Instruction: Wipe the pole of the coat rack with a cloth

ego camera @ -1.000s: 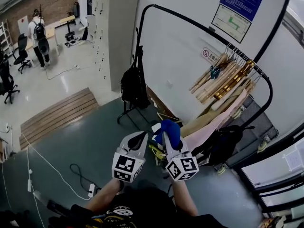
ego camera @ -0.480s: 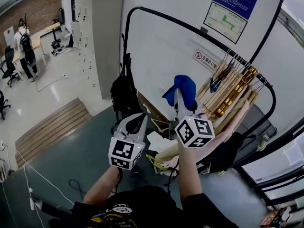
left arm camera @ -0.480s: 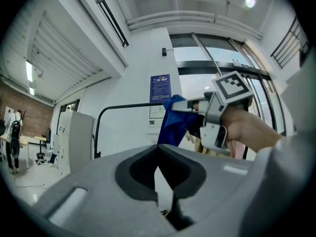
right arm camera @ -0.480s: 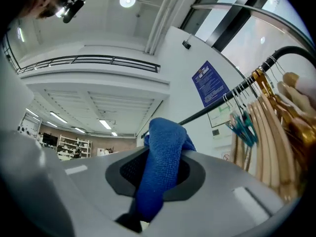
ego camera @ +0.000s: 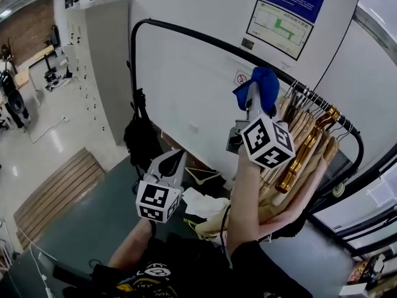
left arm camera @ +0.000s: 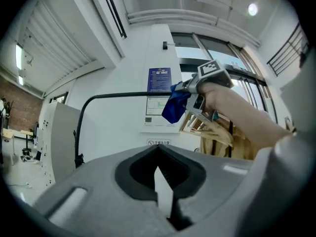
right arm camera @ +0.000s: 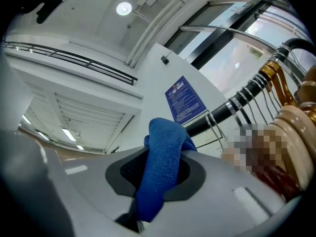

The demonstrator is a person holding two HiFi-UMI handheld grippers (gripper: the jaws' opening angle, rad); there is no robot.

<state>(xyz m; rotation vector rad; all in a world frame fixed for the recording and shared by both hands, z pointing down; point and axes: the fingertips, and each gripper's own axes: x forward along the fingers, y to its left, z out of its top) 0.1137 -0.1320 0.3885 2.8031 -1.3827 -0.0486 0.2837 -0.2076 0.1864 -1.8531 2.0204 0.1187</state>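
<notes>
The coat rack's black pole [ego camera: 192, 35] arches from the left upright across to the right, where several wooden hangers [ego camera: 304, 135] hang on it. My right gripper [ego camera: 255, 95] is raised to the pole and is shut on a blue cloth [ego camera: 263, 87], which sits at the pole just left of the hangers. In the right gripper view the blue cloth [right arm camera: 163, 167] fills the jaws, with the pole [right arm camera: 232, 108] just behind it. My left gripper [ego camera: 171, 164] hangs low and apart from the rack, shut on nothing. The left gripper view shows the cloth [left arm camera: 175, 104] on the pole [left arm camera: 118, 96].
A black bag [ego camera: 141, 141] hangs on the rack's left upright. A grey locker cabinet [ego camera: 102, 67] stands at the left wall. White cloth and hangers [ego camera: 201, 202] lie at the rack's base. Posters [ego camera: 282, 17] are on the white wall behind.
My right gripper has risen with the blue cloth from waist height up to the rack's top pole. The left gripper has stayed low.
</notes>
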